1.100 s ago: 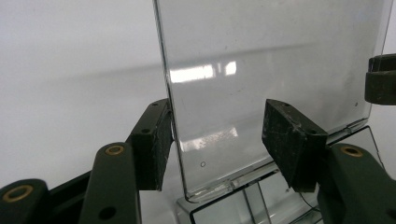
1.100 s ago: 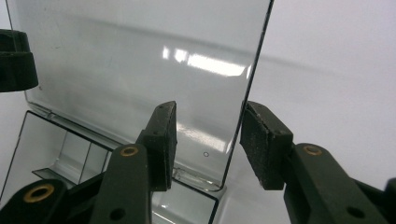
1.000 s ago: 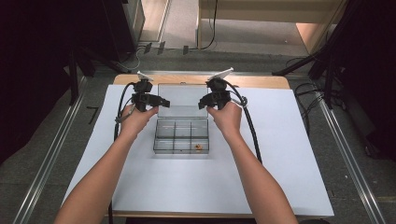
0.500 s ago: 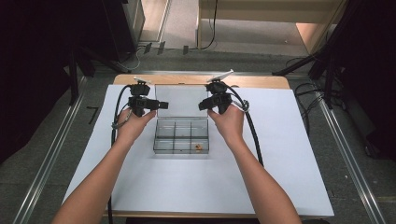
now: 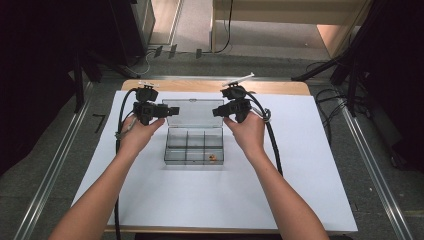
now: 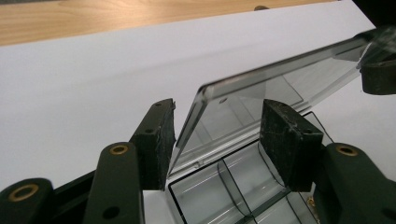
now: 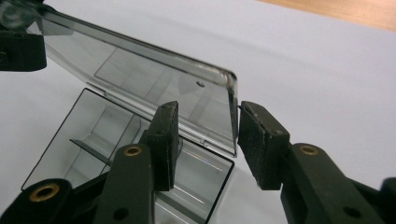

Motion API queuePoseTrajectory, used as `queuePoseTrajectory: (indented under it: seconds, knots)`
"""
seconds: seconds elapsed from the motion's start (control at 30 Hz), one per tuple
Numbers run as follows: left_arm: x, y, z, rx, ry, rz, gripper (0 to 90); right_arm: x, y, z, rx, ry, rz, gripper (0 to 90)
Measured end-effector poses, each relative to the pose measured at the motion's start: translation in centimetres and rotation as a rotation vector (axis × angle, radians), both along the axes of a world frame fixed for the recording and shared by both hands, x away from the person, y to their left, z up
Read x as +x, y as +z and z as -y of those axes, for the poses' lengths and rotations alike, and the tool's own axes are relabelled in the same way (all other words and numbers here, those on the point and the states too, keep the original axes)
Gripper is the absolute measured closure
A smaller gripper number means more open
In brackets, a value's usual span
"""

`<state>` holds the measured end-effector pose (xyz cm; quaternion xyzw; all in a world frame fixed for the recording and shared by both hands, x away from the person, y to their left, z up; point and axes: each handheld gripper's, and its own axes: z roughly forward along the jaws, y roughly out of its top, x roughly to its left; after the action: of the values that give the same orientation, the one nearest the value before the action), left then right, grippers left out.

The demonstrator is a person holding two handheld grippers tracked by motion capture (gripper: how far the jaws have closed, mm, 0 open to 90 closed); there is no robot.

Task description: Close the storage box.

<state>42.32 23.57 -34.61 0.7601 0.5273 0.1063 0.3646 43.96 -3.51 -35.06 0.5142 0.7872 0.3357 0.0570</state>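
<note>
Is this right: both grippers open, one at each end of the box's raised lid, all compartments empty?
Not quite. The compartments aren't all empty: the high view shows a small orange piece in the box. The left gripper and right gripper are open at the raised lid.

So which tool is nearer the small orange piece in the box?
Right. The right tool is at the lid's right end, on the orange piece's side; the left tool is at the lid's far left end.
</note>
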Motion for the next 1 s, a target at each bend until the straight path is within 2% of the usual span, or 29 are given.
queuePoseTrajectory:
  seconds: [0.1, 0.2, 0.4, 0.63, 0.83, 0.93, 1.0]
  knots:
    - [-0.4, 0.8, 0.1, 0.012, -0.012, 0.013, 47.5, -0.3, 0.8, 0.2, -0.002, 0.01, 0.016, 61.5]
    - [-0.8, 1.4, 0.0, -0.004, -0.018, 0.022, 47.1, -0.7, 1.5, 0.4, 0.003, 0.021, 0.031, 62.8]
    - [-1.3, 1.6, -0.1, 0.009, -0.04, 0.011, 45.5, -1.5, 2.2, 0.5, -0.011, 0.042, 0.046, 63.8]
    - [-2.6, 1.1, -0.3, -0.001, -0.049, 0.026, 43.6, -2.8, 2.2, 0.8, 0.001, 0.059, 0.064, 62.9]
    - [-3.6, 1.2, -0.5, 0.001, -0.051, 0.037, 42.6, -3.6, 1.9, 1.0, 0.006, 0.072, 0.059, 62.8]
    - [-4.1, 0.9, -0.5, 0.016, -0.058, 0.05, 41.2, -4.1, 1.7, 1.2, 0.01, 0.081, 0.064, 62.1]
    - [-4.6, 0.6, -0.4, 0.018, -0.066, 0.044, 41.0, -4.5, 1.4, 1.2, 0.009, 0.085, 0.062, 62.0]
